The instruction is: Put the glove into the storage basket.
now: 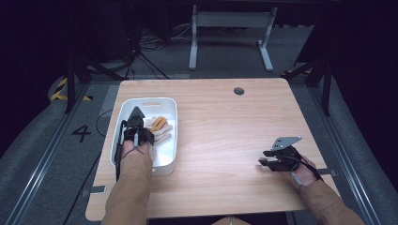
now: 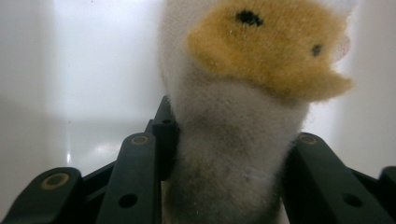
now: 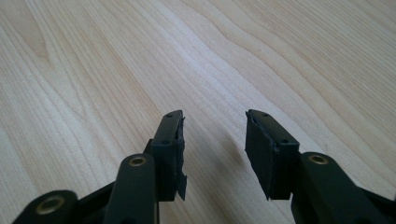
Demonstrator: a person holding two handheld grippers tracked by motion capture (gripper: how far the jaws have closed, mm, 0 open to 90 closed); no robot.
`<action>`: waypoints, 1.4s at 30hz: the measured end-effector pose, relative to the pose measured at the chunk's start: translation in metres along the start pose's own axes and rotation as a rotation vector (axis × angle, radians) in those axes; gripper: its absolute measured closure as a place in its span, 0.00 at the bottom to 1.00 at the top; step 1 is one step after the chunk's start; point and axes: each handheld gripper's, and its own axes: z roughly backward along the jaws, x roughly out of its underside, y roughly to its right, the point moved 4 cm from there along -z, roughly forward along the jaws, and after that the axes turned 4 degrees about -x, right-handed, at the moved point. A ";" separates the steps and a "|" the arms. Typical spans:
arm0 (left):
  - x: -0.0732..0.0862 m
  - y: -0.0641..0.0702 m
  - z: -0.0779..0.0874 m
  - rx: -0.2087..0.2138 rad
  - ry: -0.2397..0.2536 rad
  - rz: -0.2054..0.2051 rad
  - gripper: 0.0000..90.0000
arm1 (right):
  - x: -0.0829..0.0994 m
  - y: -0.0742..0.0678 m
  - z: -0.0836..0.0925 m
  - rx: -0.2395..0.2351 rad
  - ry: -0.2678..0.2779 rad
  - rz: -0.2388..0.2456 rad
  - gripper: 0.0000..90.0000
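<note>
A white and yellow plush toy (image 2: 243, 107) sits between my left gripper's black jaws (image 2: 233, 154), which are closed on its fuzzy white body; its yellow part with dark dots faces the camera. From above, my left gripper (image 1: 137, 123) reaches into the white tub (image 1: 170, 154) at the table's left, beside the plush toy (image 1: 158, 127). My right gripper (image 1: 265, 158) hovers low over bare wood at the right side of the table. Its jaws (image 3: 214, 149) stand apart with nothing between them.
The light wooden table (image 1: 220, 122) has a round dark cable hole (image 1: 239, 91) near its far edge. Beyond the table stand a white desk frame (image 1: 230, 33) and loose cables on the grey floor.
</note>
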 end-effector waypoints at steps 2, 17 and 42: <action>0.000 0.001 -0.001 -0.002 -0.013 -0.005 0.68 | 0.000 0.000 0.000 0.001 -0.001 0.000 0.64; 0.003 0.018 -0.002 0.034 -0.143 -0.119 0.12 | 0.000 0.000 0.000 -0.002 0.001 -0.005 0.63; -0.002 0.013 0.056 0.156 0.317 -0.193 0.00 | 0.003 0.001 0.001 0.000 0.008 0.000 0.62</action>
